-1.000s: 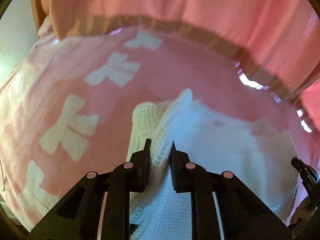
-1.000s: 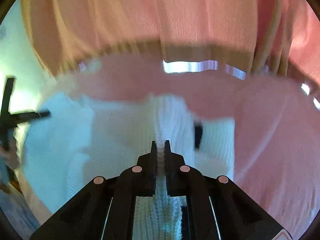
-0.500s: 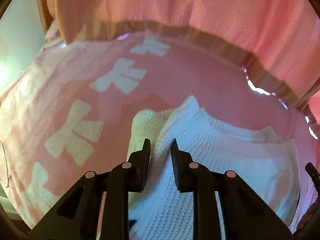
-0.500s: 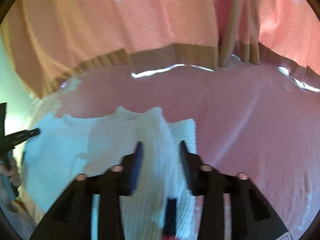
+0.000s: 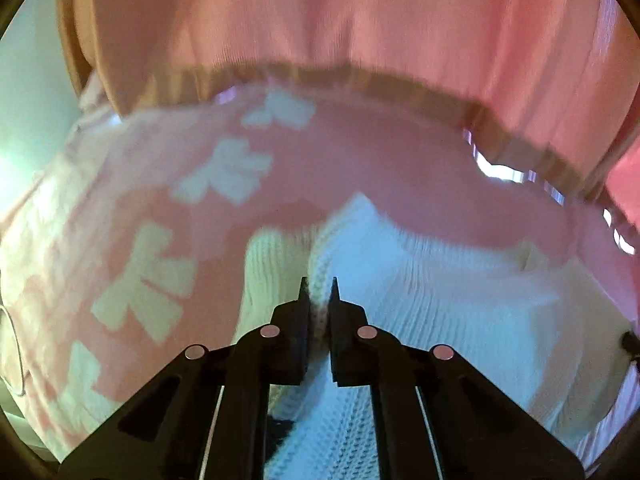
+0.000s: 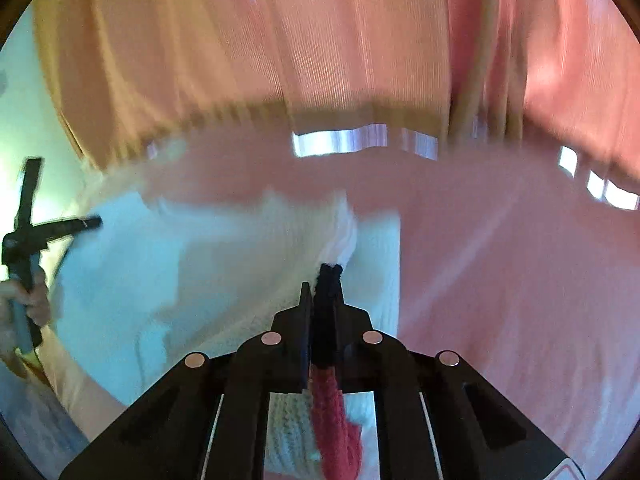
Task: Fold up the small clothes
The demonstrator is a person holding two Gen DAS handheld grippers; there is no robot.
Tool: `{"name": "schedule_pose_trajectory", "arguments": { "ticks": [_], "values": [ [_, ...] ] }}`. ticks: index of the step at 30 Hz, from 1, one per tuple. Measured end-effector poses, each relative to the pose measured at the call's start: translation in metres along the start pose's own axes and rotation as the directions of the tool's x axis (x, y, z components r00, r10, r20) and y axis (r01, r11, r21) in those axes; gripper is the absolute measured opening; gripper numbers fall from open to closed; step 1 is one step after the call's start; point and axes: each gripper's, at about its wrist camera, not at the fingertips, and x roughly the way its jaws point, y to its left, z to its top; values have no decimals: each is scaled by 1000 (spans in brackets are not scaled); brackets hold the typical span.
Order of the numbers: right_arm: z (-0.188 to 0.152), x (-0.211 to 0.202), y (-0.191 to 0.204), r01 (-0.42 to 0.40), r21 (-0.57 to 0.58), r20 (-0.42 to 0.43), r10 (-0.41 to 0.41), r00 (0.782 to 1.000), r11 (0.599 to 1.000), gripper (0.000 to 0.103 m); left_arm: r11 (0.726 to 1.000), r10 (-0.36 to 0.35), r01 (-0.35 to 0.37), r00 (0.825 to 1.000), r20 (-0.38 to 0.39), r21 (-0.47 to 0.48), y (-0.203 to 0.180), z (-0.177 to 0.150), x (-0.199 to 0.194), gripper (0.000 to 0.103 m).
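Note:
A small white knit sweater (image 5: 440, 304) lies on a pink blanket with white bow shapes (image 5: 132, 248). My left gripper (image 5: 319, 286) is shut on a ridge of the sweater's left edge. In the right wrist view the sweater (image 6: 192, 264) fills the left half, and my right gripper (image 6: 322, 288) is shut on its right edge, with a black and red knit trim (image 6: 328, 400) pinched between the jaws. The left gripper (image 6: 52, 226) shows there at the far left, held by a hand.
A pink curtain with a tan hem (image 5: 360, 32) hangs behind the blanket and also shows in the right wrist view (image 6: 320, 40). Bright gaps (image 6: 340, 142) show under its hem. A pale wall (image 5: 24, 80) is at the far left.
Half a second ago both grippers were open around the sweater's edges. Both have closed on the knit, and the right one now pinches the black and red trim.

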Motion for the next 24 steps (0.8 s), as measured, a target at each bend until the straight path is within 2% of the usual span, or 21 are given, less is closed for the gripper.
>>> {"name": "schedule_pose_trajectory", "arguments": {
  "ticks": [2,4,5,6,7,8,9,11,12,13,14,15,16,17,18,19,21,24],
  "values": [
    [5,7,-3,11,6,-16,-11,1000,1000,9,999,32,-32,999,-8,-17,5,8,8,7],
    [-5,44,-18,44,72,-169,-32,985,996,15,997,76,-78,993,-89,-21,11,6,32,7],
    [-13,62,-25,72,103,-257,-43,966,992,16,994,94,-100,986,-139,-36,16,2,48,7],
    [-20,71,-31,86,140,-298,-41,954,986,18,994,89,-97,985,-146,-45,17,-1,50,8],
    [-19,66,-31,75,154,-283,-29,959,985,18,994,90,-97,987,-133,-49,17,-1,46,10],
    [-14,51,-25,70,128,-231,-39,972,989,18,995,81,-88,989,-121,-48,15,0,38,10],
    [-11,37,-20,72,99,-178,-54,983,992,18,998,47,-52,995,-92,-45,12,2,21,11],
    [-10,8,-7,47,52,-84,-42,996,998,18,999,14,-16,999,-52,-49,9,-1,-2,21],
    [-11,2,-1,24,43,-74,-21,997,999,18,999,-13,11,1000,-29,-45,6,-7,-19,27],
    [-16,-1,5,-16,33,-80,19,997,999,18,999,-39,38,999,-17,-37,3,-14,-30,38],
    [-24,0,11,-48,21,-106,50,993,999,18,998,-58,58,998,-11,-29,-1,-18,-36,43],
    [-32,4,16,-54,9,-136,55,989,999,18,995,-97,97,995,2,5,-8,-28,-44,44],
    [-42,10,19,-48,-7,-177,46,983,999,18,995,-98,97,995,3,32,-14,-35,-46,46],
    [-53,19,22,-25,-28,-228,18,973,999,17,994,-85,85,996,-9,69,-21,-43,-44,46],
    [-66,31,19,37,-58,-293,-52,955,998,8,990,-65,69,997,-39,121,-29,-54,-36,46],
    [-75,37,13,72,-71,-323,-91,942,995,7,987,-34,45,997,-73,155,-32,-62,-26,46],
    [-74,30,3,57,-31,-310,-64,949,998,6,981,35,-6,988,-149,195,-32,-76,-3,48],
    [-68,8,0,58,3,-229,-55,972,998,14,983,38,-21,995,-95,182,-30,-76,-11,50]
  ]
}}
